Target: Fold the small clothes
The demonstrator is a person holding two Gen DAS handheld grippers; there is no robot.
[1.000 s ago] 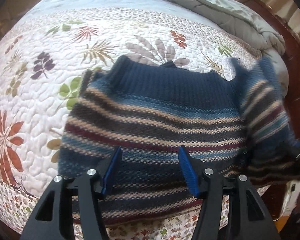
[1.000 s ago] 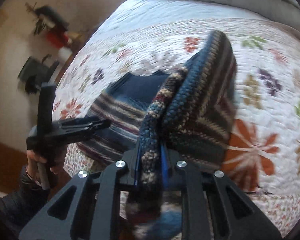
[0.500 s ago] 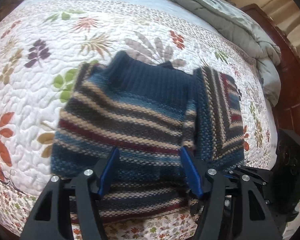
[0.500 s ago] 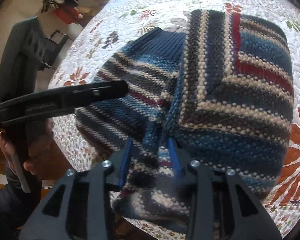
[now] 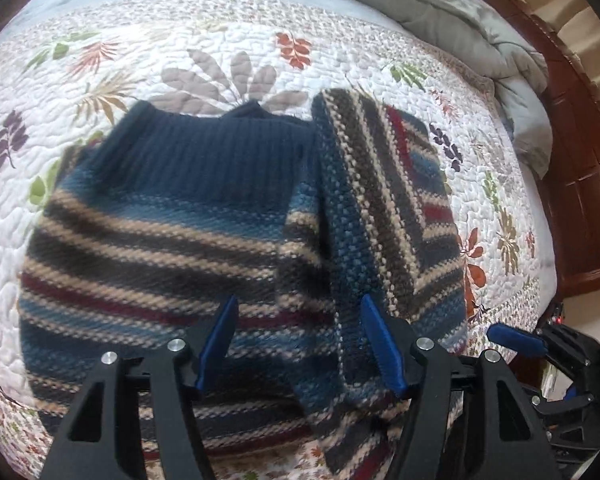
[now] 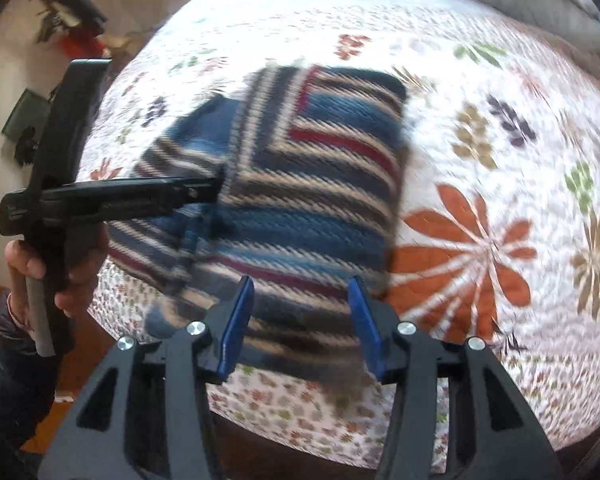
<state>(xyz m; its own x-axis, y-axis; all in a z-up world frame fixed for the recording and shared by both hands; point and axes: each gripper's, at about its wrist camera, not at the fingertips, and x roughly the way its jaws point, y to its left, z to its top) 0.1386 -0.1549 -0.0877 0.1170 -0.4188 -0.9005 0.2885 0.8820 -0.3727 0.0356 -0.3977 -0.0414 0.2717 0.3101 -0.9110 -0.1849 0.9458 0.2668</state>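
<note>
A small striped knit sweater (image 5: 172, 240) with a dark blue ribbed collar lies flat on the floral quilt (image 5: 220, 52). Its right sleeve and side (image 5: 384, 208) are folded over onto the body. It also shows in the right wrist view (image 6: 300, 184). My left gripper (image 5: 296, 344) is open and empty, hovering over the sweater's lower hem. My right gripper (image 6: 300, 320) is open and empty, just above the near edge of the folded side. The right gripper's blue finger (image 5: 516, 338) shows at the lower right of the left wrist view. The left gripper (image 6: 112, 200) shows side-on in the right wrist view.
A grey duvet (image 5: 460, 12) is bunched at the head of the bed. A dark wooden bed frame (image 5: 588, 184) runs along the right. The quilt's edge (image 6: 300, 404) drops off near me. Dark objects (image 6: 64, 12) stand on the floor by the wall.
My right gripper carried the sleeve over onto the sweater's body, opened, let go and drew back. The left gripper stayed open over the hem.
</note>
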